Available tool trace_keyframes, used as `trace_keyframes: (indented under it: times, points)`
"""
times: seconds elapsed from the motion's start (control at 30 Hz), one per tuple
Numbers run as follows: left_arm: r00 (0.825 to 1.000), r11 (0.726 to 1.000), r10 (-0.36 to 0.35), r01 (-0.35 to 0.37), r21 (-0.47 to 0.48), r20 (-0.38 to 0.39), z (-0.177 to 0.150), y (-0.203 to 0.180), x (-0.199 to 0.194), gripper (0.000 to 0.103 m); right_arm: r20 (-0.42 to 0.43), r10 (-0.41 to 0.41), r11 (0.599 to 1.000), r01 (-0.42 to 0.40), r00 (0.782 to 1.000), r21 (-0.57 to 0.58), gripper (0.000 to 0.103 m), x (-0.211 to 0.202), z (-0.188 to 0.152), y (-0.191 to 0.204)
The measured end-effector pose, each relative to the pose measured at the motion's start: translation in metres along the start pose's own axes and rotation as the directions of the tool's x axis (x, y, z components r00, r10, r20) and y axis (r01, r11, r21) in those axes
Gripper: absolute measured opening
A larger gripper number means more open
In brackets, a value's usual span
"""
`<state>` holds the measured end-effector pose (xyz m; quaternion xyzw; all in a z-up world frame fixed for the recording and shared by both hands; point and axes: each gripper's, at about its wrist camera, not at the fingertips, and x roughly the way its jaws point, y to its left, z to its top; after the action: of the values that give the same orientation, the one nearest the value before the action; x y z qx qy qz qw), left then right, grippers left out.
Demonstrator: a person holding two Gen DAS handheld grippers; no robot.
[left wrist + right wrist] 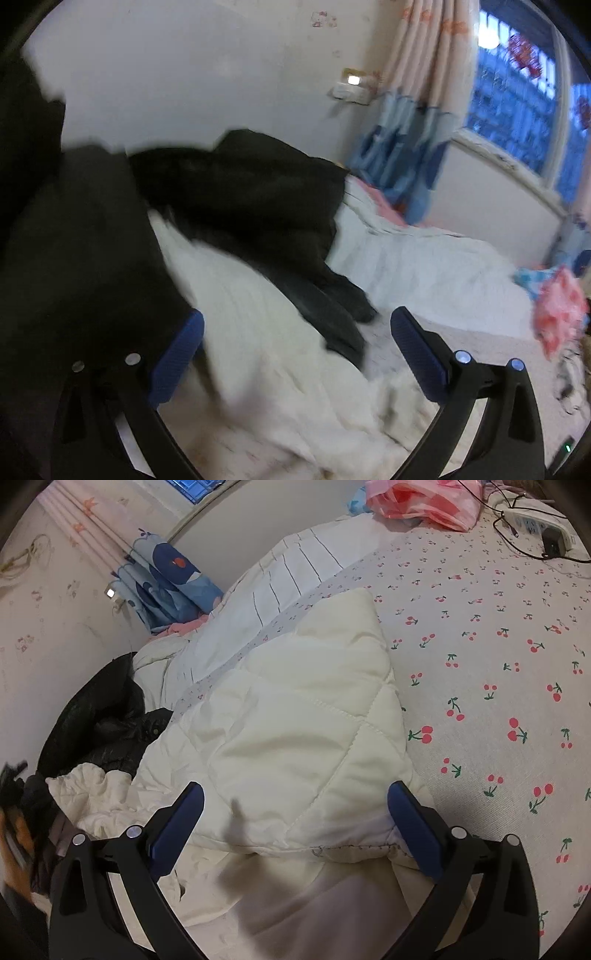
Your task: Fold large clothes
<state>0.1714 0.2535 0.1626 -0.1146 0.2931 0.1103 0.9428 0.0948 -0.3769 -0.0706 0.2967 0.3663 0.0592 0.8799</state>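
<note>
Though blur smears the left view, we hold both grippers (pixel 295 345) (pixel 295 819) wide over the white coat (pixel 295 720); black garment (pixel 240 192) upper left.

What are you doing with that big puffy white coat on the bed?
Someone is folding clothes on the bed with a grabber in each hand. The right gripper is open over the white coat, holding nothing. The left gripper is open too, near a black coat. That view is blurry.

Both wrist views overlook the bed (pixel 480 646) closely.
</note>
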Motion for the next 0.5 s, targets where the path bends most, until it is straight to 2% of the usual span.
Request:
trace_keyframes:
  times: [0.07, 0.1, 0.17, 0.27, 0.33, 0.4, 0.43, 0.5]
  points:
    - [0.994, 0.995, 0.078, -0.082, -0.047, -0.082, 0.019, 0.018, 0.023, 0.097, -0.003, -0.003, 1.0, 0.003, 1.0, 0.0, 0.096, 0.001, 0.0, 0.0]
    - [0.985, 0.988, 0.111, -0.123, -0.093, -0.132, 0.023, 0.031, 0.035, 0.097, -0.003, -0.004, 1.0, 0.004, 1.0, -0.002, 0.096, 0.002, -0.001, 0.0]
    - [0.974, 0.979, 0.09, -0.125, -0.159, -0.208, 0.025, 0.052, 0.051, 0.097, -0.002, -0.009, 1.0, 0.009, 1.0, -0.005, 0.096, 0.002, -0.002, 0.001]
    - [0.972, 0.977, 0.077, -0.119, -0.179, -0.223, 0.027, 0.053, 0.06, 0.097, -0.001, -0.011, 1.0, 0.011, 1.0, -0.009, 0.096, 0.002, -0.003, 0.001]
    - [0.967, 0.98, 0.088, -0.128, -0.155, -0.24, 0.023, 0.043, 0.071, 0.097, 0.0, -0.008, 1.0, 0.008, 1.0, -0.005, 0.096, 0.002, -0.003, 0.001]
    - [0.967, 0.98, 0.063, -0.107, -0.165, -0.247, 0.02, 0.038, 0.072, 0.097, 0.0, -0.004, 1.0, 0.004, 1.0, 0.001, 0.096, 0.002, -0.002, 0.001]
    - [0.961, 0.98, 0.115, -0.152, -0.132, -0.252, 0.019, 0.033, 0.077, 0.097, 0.0, -0.001, 1.0, 0.001, 1.0, 0.005, 0.096, 0.002, -0.002, 0.001]
    - [0.934, 0.959, 0.24, -0.271, -0.086, -0.265, 0.018, 0.04, 0.083, 0.097, 0.0, 0.003, 1.0, -0.003, 1.0, 0.01, 0.096, 0.002, -0.001, 0.0]
